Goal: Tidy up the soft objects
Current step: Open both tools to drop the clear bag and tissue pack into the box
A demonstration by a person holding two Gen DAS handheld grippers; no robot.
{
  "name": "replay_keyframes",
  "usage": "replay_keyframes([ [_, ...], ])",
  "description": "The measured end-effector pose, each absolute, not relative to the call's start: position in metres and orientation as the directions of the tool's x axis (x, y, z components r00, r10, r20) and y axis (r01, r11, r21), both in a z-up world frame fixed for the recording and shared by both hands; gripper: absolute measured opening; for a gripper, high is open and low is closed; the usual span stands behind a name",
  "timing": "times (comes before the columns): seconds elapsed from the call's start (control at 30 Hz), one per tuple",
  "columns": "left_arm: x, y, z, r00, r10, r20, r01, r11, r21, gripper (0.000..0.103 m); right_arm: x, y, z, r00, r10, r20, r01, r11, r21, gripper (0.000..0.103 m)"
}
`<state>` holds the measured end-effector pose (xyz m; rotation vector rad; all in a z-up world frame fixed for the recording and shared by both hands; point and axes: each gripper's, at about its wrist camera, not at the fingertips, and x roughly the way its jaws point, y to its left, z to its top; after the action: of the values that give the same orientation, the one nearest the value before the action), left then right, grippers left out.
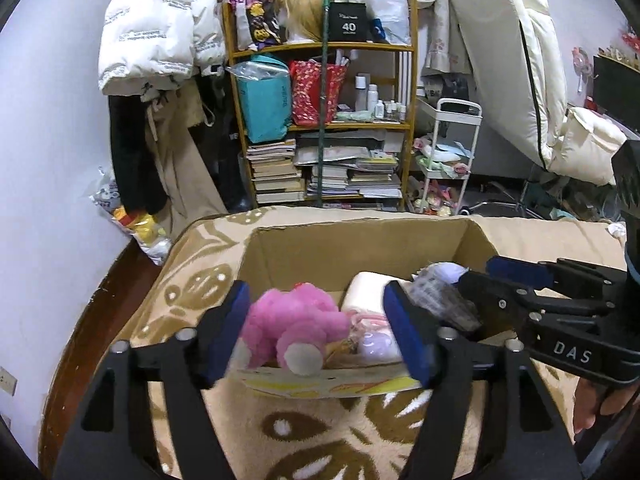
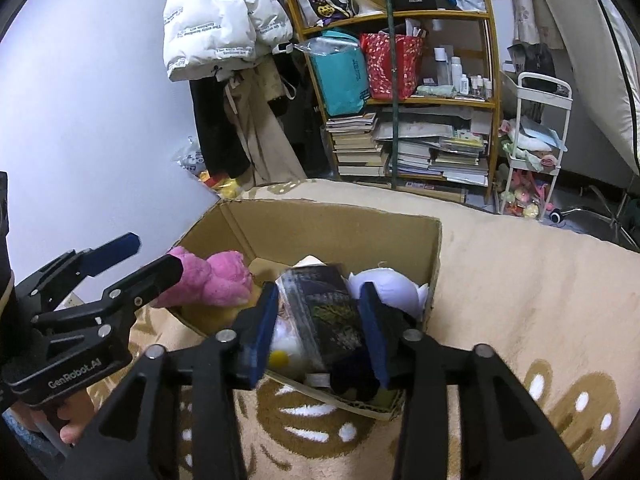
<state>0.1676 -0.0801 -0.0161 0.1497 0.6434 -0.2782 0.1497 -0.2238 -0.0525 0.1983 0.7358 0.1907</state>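
Here, an open cardboard box (image 1: pixel 280 256) sits on a beige blanket with a brown leaf pattern (image 1: pixel 312 432), and everything else is placed relative to that box. Inside it, against its left wall, lies a pink plush toy (image 1: pixel 296 324), with a white cushion-like soft item (image 1: pixel 366 292) beside it towards the middle. The left gripper (image 1: pixel 320 336) hovers at the box's near edge with its blue-padded jaws spread wide on either side of the pink toy, gripping nothing. The right gripper (image 2: pixel 318 330) hangs over the right half of the box, its jaws partly closed against the two sides of a dark packet in clear wrapping (image 2: pixel 324 308) (whether the packet is lifted clear of the box contents cannot be told). Just behind that packet, in the box's right corner, rests a pale lilac plush (image 2: pixel 394 284). Beyond the box's far side stands a wooden shelf (image 1: pixel 324 46) crowded with books and bags, and a white puffer jacket (image 1: pixel 152 32) hangs to its left.
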Motion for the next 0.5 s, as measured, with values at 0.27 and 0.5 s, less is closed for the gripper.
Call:
replay_keyframes([
  [0.27,0.143,-0.077,-0.002,0.783,-0.183,-0.595,0.306,0.945,0.111,0.081,0.135,-0.228,-0.040,0.741,0.214,-0.636,-0.085,0.970,0.226,0.064],
  [0.5,0.116,-0.070,0.018,0.796,-0.141,-0.589,0.275,0.950,0.144,0.086,0.110,-0.239,-0.016,0.769,0.184,-0.613,-0.055,0.973,0.223,0.079],
])
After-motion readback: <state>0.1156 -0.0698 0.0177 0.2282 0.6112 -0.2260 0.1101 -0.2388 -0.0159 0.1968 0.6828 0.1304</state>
